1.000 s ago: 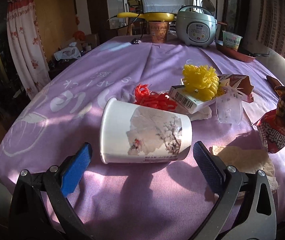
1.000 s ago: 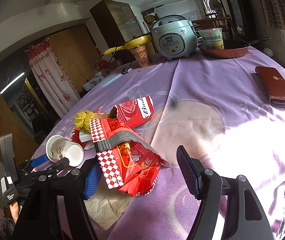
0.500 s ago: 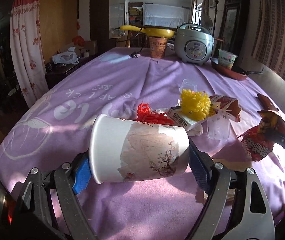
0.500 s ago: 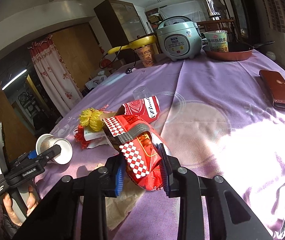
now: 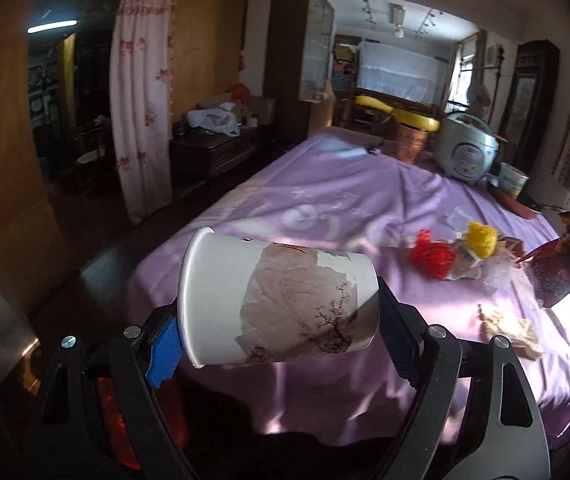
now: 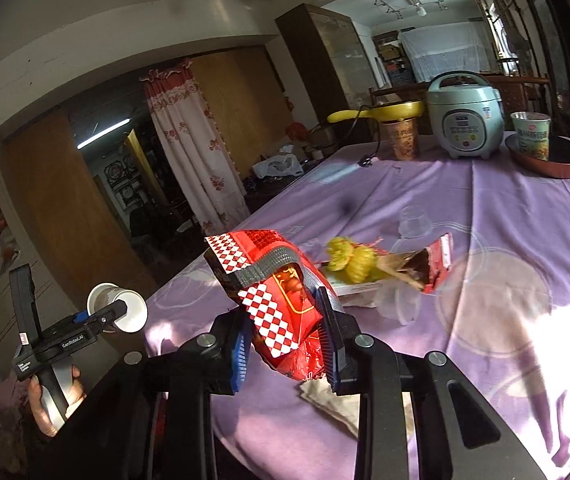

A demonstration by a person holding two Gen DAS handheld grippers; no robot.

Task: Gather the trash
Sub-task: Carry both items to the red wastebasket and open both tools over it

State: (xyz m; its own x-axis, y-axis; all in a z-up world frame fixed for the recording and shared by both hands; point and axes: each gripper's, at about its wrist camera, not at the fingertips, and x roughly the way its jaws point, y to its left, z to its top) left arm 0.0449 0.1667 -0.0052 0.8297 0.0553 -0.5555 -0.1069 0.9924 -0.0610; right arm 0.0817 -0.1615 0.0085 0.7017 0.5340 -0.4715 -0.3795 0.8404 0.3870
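My left gripper [image 5: 281, 344] is shut on a white paper cup [image 5: 277, 300] lying sideways, lifted off the near-left corner of the purple table [image 5: 325, 208]. It also shows in the right wrist view [image 6: 117, 314]. My right gripper [image 6: 285, 340] is shut on a red snack bag [image 6: 281, 300] with a checkered edge, held above the table; the bag shows at the right in the left wrist view [image 5: 565, 268]. On the table lie red netting [image 5: 431, 256], yellow netting [image 6: 351, 260], a red carton [image 6: 433, 268], a clear plastic cup [image 6: 401, 304] and a crumpled napkin [image 5: 509, 328].
At the far end stand a rice cooker [image 6: 465, 120], a noodle cup [image 6: 533, 136] in a red pan [image 6: 549, 160], a brown cup [image 6: 401, 140] and a yellow pan [image 6: 381, 110]. A curtain [image 5: 141, 120] and dark cabinets stand left of the table.
Both grippers closed on their items and lifted them: the left carried the paper cup up and back toward the table's left corner, the right raised the snack bag.
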